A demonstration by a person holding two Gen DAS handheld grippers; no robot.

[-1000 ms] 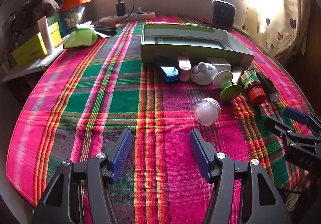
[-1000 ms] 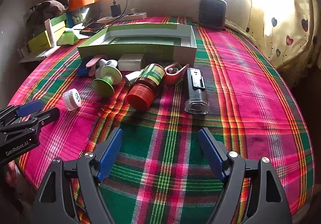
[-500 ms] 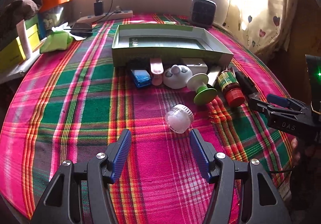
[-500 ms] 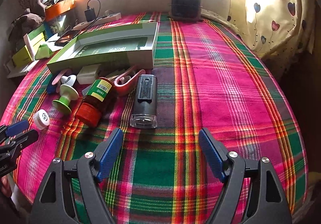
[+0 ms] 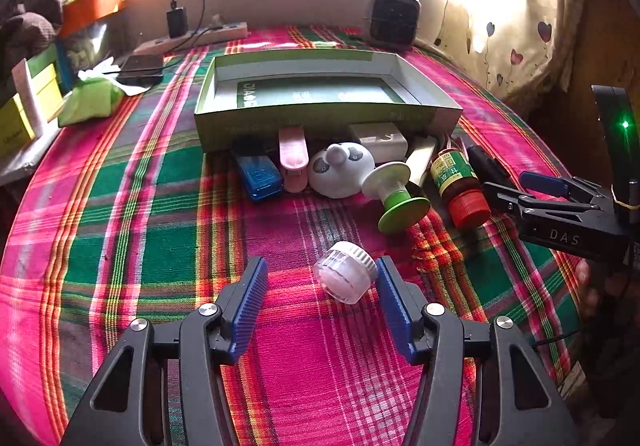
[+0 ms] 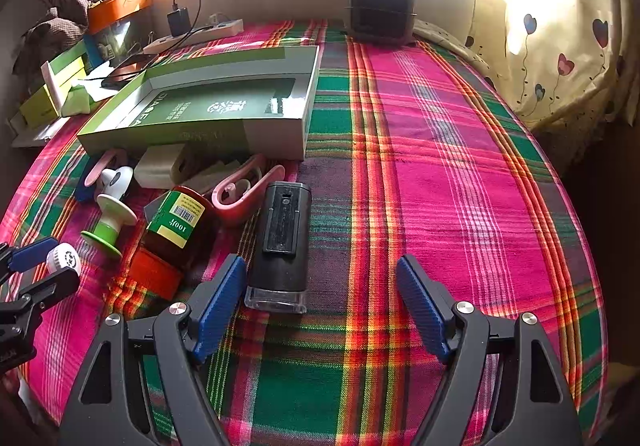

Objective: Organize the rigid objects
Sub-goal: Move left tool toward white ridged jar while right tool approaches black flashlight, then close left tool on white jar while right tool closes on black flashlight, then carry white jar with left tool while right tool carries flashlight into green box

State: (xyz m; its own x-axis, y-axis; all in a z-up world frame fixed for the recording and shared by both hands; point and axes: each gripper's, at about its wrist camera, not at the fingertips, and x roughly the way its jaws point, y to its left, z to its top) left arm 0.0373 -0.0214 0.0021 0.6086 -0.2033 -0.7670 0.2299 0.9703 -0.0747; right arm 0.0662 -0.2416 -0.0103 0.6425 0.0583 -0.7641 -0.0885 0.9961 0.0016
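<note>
The white cap [image 5: 346,276] sits between the closing left gripper [image 5: 320,298]; right gripper [image 6: 320,298] spread, empty; next, squeeze and lift.

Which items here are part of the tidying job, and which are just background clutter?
Job: white cap between the closing left gripper fingers, green box, brown bottle, black case, green spool, panda toy, blue case.

Lying about: power strip, heater, phone, curtain.
</note>
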